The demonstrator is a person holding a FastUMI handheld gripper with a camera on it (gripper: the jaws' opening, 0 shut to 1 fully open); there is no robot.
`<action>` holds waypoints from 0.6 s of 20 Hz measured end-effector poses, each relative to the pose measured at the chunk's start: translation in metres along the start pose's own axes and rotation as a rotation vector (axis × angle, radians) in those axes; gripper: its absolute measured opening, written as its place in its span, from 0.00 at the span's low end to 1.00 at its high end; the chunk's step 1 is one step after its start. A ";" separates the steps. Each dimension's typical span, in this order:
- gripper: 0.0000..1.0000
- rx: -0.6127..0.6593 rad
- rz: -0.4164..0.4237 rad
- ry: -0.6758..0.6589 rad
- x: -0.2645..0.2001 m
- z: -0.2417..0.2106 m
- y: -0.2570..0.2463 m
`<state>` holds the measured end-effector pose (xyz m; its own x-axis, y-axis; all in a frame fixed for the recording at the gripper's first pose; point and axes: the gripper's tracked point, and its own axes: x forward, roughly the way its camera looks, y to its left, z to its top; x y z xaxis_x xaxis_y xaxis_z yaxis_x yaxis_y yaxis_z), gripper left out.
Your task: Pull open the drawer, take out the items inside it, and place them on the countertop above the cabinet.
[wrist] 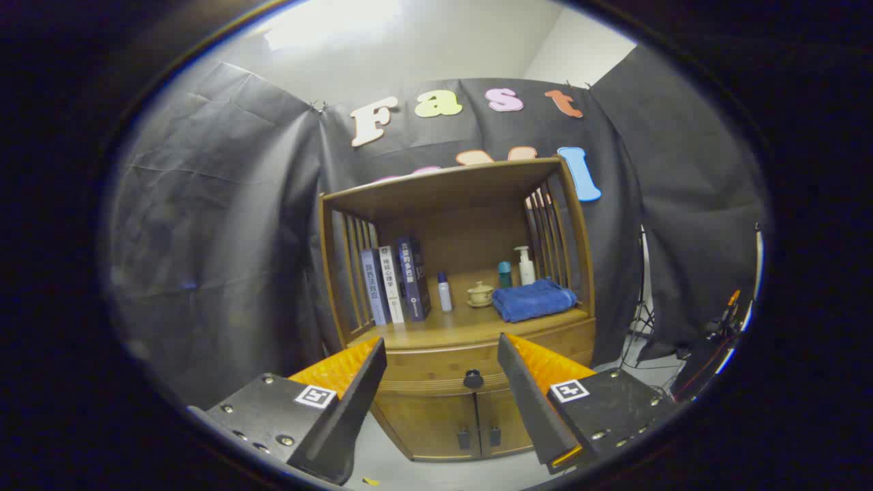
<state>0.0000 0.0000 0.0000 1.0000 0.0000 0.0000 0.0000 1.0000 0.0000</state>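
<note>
A wooden cabinet (470, 409) stands ahead of me against the booth's wall. Its drawer (436, 372) is closed, with a dark round knob (472, 378) at its middle. The countertop (470, 324) above the drawer carries several items under a shelf roof. My gripper (440, 354) is open, its two fingers spread wide with nothing between them. The knob sits beyond the fingertips, roughly in the gap between them and some way off. What lies inside the drawer is hidden.
On the countertop stand three books (395, 283) at the left, a small bottle (445, 292), a teacup (480, 294), a teal bottle (505, 274), a pump bottle (526, 266) and a folded blue towel (534, 299). Two lower doors (470, 423) sit under the drawer. A tripod (641, 320) stands to the right.
</note>
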 end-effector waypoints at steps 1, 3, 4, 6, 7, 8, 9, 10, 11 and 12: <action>0.98 -0.009 -0.009 0.003 0.000 -0.002 -0.002; 0.98 -0.031 -0.013 0.011 0.002 -0.008 -0.005; 0.98 -0.041 -0.013 0.013 0.002 -0.009 -0.005; 0.98 -0.055 -0.015 0.016 0.001 -0.012 -0.004; 0.98 -0.058 -0.013 0.016 0.002 -0.014 -0.005; 0.98 -0.057 -0.013 0.020 0.002 -0.015 -0.004; 0.98 -0.057 -0.010 0.022 0.002 -0.019 -0.003; 0.98 -0.062 -0.009 0.025 0.003 -0.020 -0.002; 0.98 -0.068 -0.009 0.027 0.002 -0.022 -0.002; 0.98 -0.073 -0.009 0.031 0.002 -0.024 -0.002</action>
<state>0.0025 -0.0018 -0.0239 0.9995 -0.0099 -0.0303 0.0077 0.9973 -0.0729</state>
